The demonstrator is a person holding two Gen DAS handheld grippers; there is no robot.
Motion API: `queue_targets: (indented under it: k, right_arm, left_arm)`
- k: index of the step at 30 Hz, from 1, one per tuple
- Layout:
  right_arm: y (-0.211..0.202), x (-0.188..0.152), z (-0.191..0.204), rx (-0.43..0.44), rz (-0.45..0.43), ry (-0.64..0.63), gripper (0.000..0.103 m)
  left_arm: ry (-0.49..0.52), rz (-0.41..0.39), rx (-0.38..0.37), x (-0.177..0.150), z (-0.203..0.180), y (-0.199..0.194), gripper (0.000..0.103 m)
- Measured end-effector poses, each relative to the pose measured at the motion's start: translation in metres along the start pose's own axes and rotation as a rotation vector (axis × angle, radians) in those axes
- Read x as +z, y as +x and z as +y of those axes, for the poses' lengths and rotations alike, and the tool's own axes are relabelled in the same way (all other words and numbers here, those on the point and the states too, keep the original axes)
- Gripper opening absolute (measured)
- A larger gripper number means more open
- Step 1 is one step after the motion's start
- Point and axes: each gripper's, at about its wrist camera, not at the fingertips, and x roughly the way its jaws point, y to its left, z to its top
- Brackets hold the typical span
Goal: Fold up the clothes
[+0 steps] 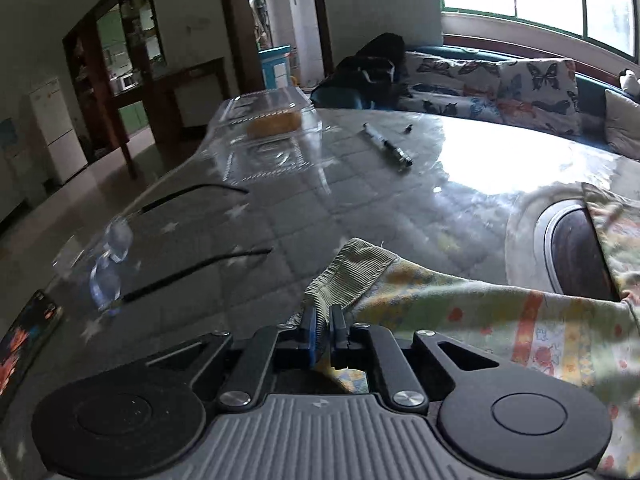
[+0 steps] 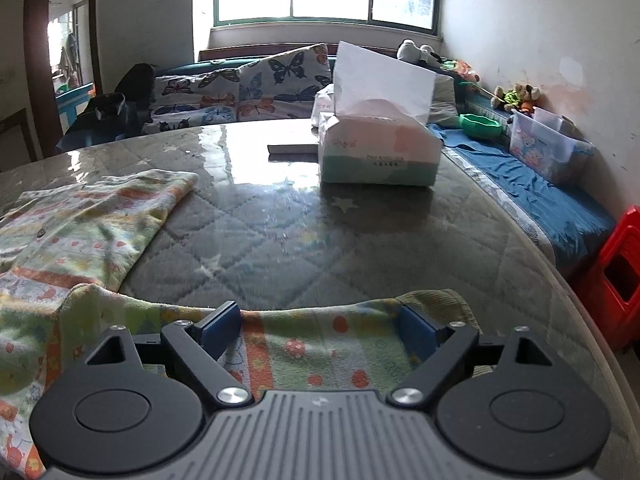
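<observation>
A child's patterned garment [image 1: 500,320] in yellow, green and orange lies on the glass-topped table [image 1: 280,216]. My left gripper [image 1: 325,326] is shut on its ribbed green sleeve cuff [image 1: 348,276], held just above the table. In the right wrist view the same garment [image 2: 80,224] spreads to the left, and its other sleeve [image 2: 320,344] lies under my right gripper [image 2: 320,326]. The right jaws stand wide open over the sleeve, close to its ribbed cuff [image 2: 448,300].
Eyeglasses [image 1: 116,256], a clear plastic box [image 1: 272,124] and a pen [image 1: 388,148] lie on the table's left part. A tissue box [image 2: 376,152] and a dark flat object [image 2: 292,148] stand farther back. A butterfly-print sofa [image 2: 256,88] and a red stool [image 2: 616,276] border the table.
</observation>
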Motion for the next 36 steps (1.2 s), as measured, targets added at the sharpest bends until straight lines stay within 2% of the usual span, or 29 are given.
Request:
queue_targets:
  k: [7,10,12,18,23,27,31,36]
  right_arm:
    - [-0.003,0.010,0.007,-0.002,0.001,-0.017,0.087]
    - [-0.019,0.007,0.018,0.041,-0.007,-0.034,0.087]
    - [-0.031,0.005,0.027,0.073,-0.012,-0.048,0.087]
    - [-0.052,-0.011,0.055,0.168,-0.003,-0.095,0.083]
    - [-0.055,-0.026,0.056,0.173,0.023,-0.069,0.081]
    - [-0.060,-0.039,0.046,0.141,0.025,-0.064,0.081]
    - [-0.068,-0.046,0.033,0.103,0.036,-0.050,0.081]
    - [-0.076,-0.046,0.026,0.088,0.065,-0.049,0.080]
  left_arm:
    - [-0.003,0.005,0.027,0.012,0.005,0.003,0.011]
    - [-0.017,-0.010,0.004,0.014,0.006,-0.006,0.011]
    - [-0.009,-0.030,-0.049,0.014,-0.001,-0.019,0.011]
    - [0.076,-0.043,-0.303,0.004,-0.049,-0.058,0.011]
    - [0.165,-0.031,-0.461,-0.010,-0.095,-0.074,0.012]
    - [0.245,-0.014,-0.523,-0.027,-0.123,-0.076,0.012]
    - [0.290,0.003,-0.527,-0.039,-0.133,-0.075,0.014]
    - [0.298,-0.007,-0.528,-0.043,-0.132,-0.075,0.017]
